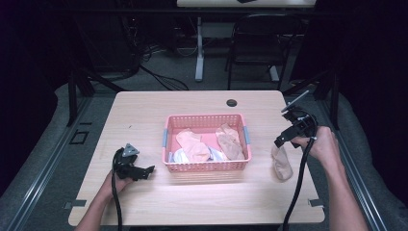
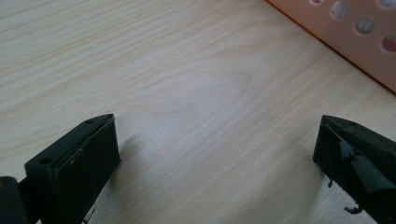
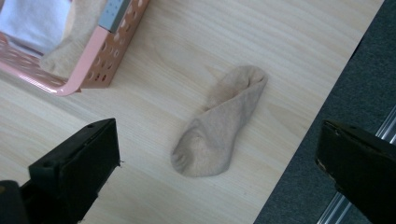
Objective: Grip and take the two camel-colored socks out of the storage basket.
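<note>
Pale wood counter (image 1: 202,197) carries a pink basket (image 1: 207,166) of socks. We see one tan sock (image 3: 219,126) lying flat beside it, just below our right gripper (image 3: 215,172), jaws spread; left gripper (image 2: 215,163), also spread, rests farther off.

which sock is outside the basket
The beige sock lying flat on the table right of the pink basket, below the open right gripper. The other socks lie inside the basket.
</note>
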`<action>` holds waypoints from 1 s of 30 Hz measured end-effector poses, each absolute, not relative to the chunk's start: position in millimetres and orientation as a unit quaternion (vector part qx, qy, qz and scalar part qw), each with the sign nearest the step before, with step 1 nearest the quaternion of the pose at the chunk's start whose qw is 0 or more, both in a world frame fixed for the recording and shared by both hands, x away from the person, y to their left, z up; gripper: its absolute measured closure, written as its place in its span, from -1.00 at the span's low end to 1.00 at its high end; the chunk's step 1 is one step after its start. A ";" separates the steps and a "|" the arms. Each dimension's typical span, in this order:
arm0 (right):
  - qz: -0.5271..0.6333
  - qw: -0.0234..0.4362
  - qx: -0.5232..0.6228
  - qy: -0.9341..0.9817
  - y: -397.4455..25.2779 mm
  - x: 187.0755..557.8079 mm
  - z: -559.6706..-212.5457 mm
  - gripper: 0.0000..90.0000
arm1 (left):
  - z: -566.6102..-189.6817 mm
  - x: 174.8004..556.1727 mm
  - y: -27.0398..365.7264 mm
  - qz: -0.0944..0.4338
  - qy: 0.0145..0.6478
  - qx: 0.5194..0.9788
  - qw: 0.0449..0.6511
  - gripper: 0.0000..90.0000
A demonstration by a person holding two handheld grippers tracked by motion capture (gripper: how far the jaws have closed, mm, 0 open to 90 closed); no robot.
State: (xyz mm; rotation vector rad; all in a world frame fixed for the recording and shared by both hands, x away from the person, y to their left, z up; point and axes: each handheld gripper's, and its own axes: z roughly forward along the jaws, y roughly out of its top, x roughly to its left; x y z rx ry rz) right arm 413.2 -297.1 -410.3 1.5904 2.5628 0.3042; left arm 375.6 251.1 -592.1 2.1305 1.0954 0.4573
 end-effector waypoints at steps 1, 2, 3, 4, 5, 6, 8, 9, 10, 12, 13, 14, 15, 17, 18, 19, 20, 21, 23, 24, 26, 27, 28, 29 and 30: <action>0.106 0.063 0.526 0.841 -295.1 413.2 -406.0 -1.00 | -592.1 375.6 251.1 0.176 0.422 0.820 0.344 -1.00; 0.106 0.063 0.526 0.841 -295.1 413.2 -406.0 -1.00 | -592.1 375.6 251.1 0.176 0.422 0.820 0.344 -1.00; 0.108 0.066 0.527 0.840 -293.9 413.1 -404.6 -1.00 | -592.1 375.6 251.1 0.176 0.421 0.820 0.344 -1.00; 0.102 0.066 0.523 0.843 -293.4 413.9 -401.9 -1.00 | -592.1 375.6 251.1 0.176 0.422 0.820 0.344 -1.00; 0.100 0.065 0.521 0.845 -292.9 414.4 -399.8 -1.00 | -592.1 375.6 251.1 0.176 0.422 0.820 0.344 -1.00; 0.103 0.066 0.521 0.845 -292.0 414.7 -398.4 -1.00 | -592.1 375.6 251.1 0.176 0.422 0.820 0.345 -1.00; 0.103 0.070 0.521 0.844 -290.3 415.5 -395.3 -1.00 | -592.1 375.6 251.1 0.176 0.422 0.820 0.344 -1.00; 0.106 0.071 0.518 0.846 -287.9 416.5 -393.1 -1.00 | -592.1 375.6 251.0 0.176 0.422 0.820 0.344 -1.00; 0.106 0.071 0.518 0.846 -287.9 416.5 -393.1 -1.00 | -592.1 375.5 251.1 0.176 0.422 0.820 0.344 -1.00; 0.102 0.075 0.516 0.847 -284.5 417.3 -390.2 -1.00 | -592.1 375.6 251.0 0.176 0.422 0.820 0.345 -1.00; 0.102 0.073 0.512 0.850 -282.9 418.1 -389.2 -1.00 | -592.1 375.6 251.0 0.176 0.422 0.820 0.344 -1.00; 0.103 0.073 0.511 0.850 -280.2 418.4 -387.8 -1.00 | -592.1 375.6 251.1 0.176 0.422 0.820 0.344 -1.00; 0.102 0.076 0.508 0.852 -279.0 419.0 -387.0 -1.00 | -592.1 375.6 251.0 0.176 0.422 0.820 0.344 -1.00; 0.106 0.079 0.505 0.853 -274.5 420.0 -385.4 -1.00 | -592.1 375.6 251.1 0.176 0.421 0.820 0.344 -1.00; 0.101 0.078 0.504 0.854 -272.2 420.8 -383.6 -1.00 | -592.1 375.6 251.1 0.176 0.422 0.820 0.344 -1.00; 0.104 0.081 0.502 0.855 -269.8 421.4 -383.3 -0.99 | -592.2 375.6 251.0 0.176 0.422 0.820 0.345 -1.00; 0.101 0.079 0.499 0.857 -267.3 422.4 -382.0 -0.97 | -592.2 375.6 251.0 0.176 0.422 0.820 0.345 -1.00; 0.102 0.080 0.498 0.857 -264.9 423.2 -381.1 -0.97 | -592.1 375.6 251.0 0.176 0.422 0.820 0.345 -1.00; 0.101 0.082 0.494 0.860 -259.1 424.5 -379.7 -0.97 | -592.2 375.5 251.0 0.176 0.422 0.820 0.345 -1.00; 0.106 0.084 0.492 0.860 -252.5 425.7 -378.9 -0.98 | -592.1 375.5 251.0 0.176 0.422 0.820 0.344 -1.00; 0.107 0.083 0.488 0.862 -249.7 426.8 -377.8 -0.98 | -592.2 375.5 251.0 0.176 0.422 0.820 0.345 -1.00; 0.106 0.083 0.486 0.864 -246.4 427.6 -376.5 -0.98 | -592.1 375.5 251.0 0.176 0.422 0.820 0.344 -1.00; 0.115 0.085 0.486 0.862 -242.8 428.0 -376.7 -0.98 | -592.1 375.5 251.0 0.176 0.422 0.820 0.344 -1.00; 0.110 0.083 0.481 0.866 -239.1 429.1 -375.0 -0.97 | -592.2 375.5 251.0 0.176 0.422 0.820 0.344 -1.00; 0.110 0.083 0.479 0.867 -235.1 429.8 -374.4 -0.96 | -592.1 375.5 251.0 0.176 0.422 0.820 0.344 -1.00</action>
